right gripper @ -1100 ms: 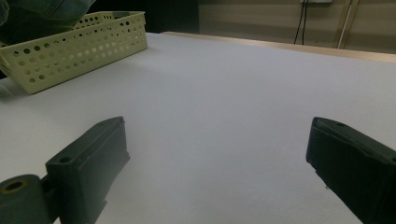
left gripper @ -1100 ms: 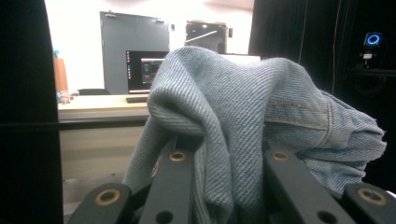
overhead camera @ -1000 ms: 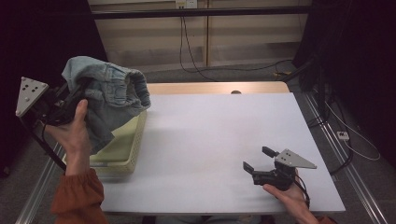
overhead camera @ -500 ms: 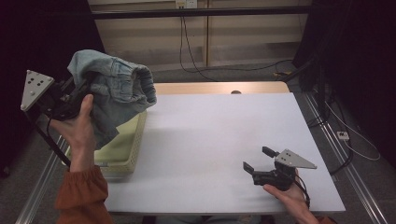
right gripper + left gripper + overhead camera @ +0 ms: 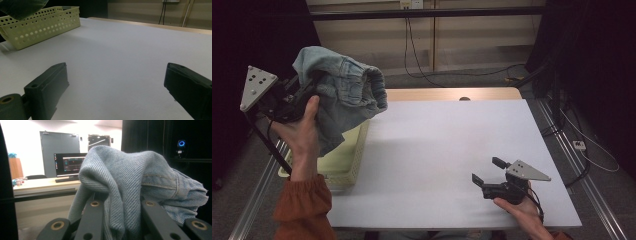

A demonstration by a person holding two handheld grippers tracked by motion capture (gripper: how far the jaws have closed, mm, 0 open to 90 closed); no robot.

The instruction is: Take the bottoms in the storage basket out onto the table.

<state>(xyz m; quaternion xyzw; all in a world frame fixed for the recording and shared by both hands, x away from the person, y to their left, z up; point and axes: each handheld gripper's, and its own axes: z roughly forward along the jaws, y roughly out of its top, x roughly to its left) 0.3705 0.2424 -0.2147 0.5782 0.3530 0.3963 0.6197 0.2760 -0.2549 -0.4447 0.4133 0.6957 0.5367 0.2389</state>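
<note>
Denim garment (image 5: 343, 97) hangs above the basket (image 5: 354, 160) at the worktop's left edge, pinched in our left gripper (image 5: 304, 95) to lift clear; our right gripper (image 5: 487, 172) rests spread, empty

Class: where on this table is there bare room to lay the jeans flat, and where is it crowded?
The white table is bare from the basket across to the right gripper, open near the front right corner, and back to the far edge. The left edge is crowded: the basket sits there, with the jeans held above it in the left gripper.
</note>
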